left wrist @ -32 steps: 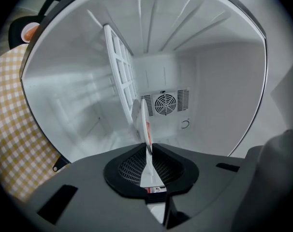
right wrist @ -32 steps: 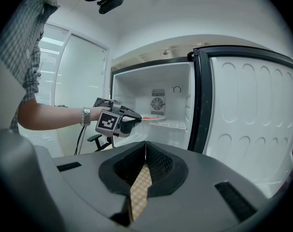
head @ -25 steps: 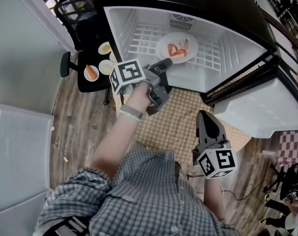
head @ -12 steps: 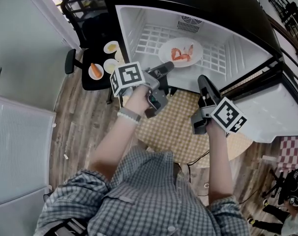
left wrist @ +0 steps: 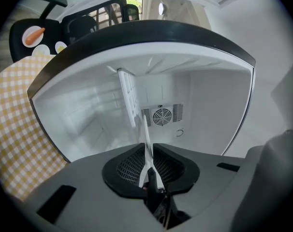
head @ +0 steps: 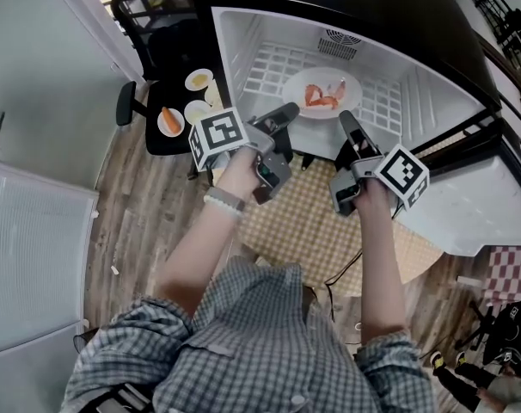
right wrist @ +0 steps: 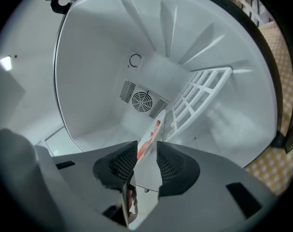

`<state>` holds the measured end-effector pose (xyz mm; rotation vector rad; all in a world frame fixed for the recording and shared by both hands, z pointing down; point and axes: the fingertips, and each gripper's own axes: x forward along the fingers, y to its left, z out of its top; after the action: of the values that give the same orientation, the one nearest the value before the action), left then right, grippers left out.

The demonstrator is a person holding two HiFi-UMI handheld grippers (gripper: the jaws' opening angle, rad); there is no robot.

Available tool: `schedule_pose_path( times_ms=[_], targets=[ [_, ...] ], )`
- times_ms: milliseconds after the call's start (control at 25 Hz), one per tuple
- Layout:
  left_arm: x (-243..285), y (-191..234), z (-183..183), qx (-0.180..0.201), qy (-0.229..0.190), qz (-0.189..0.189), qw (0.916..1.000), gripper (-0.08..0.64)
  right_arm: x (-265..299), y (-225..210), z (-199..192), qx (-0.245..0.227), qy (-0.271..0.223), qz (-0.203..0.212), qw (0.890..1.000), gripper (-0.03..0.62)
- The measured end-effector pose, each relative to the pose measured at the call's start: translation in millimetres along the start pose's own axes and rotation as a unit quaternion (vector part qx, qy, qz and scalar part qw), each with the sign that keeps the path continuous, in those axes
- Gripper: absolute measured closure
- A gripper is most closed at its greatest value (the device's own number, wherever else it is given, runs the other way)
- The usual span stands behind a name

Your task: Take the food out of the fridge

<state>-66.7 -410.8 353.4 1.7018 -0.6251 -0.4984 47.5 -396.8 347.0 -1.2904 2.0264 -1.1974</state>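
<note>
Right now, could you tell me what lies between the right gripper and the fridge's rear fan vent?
The plate of red food, resting on the wire shelf, as the head view shows.

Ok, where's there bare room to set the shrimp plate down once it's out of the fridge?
The yellow checked cloth in front of the fridge looks bare. The black chair seat on the left is crowded: three small dishes, one with a carrot, leave only its near edge free.
</note>
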Motion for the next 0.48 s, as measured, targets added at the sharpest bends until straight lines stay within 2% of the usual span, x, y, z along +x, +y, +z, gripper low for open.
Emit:
schedule_pose_path(
  times_ms=[320,480],
  targets=[
    [3.7,1.5,3.6,0.013,0.003,0.0,0.9999,0.518,8.7,-10.1,2.5,0.033,-0.006,-0.005,0.999,0.506],
    [3.5,1.0,4.4,0.012,0.001,-0.001,0.9999,0.523,11.2,-11.1,3.1,0.033,-0.009,-0.015,0.999,0.535]
  ],
)
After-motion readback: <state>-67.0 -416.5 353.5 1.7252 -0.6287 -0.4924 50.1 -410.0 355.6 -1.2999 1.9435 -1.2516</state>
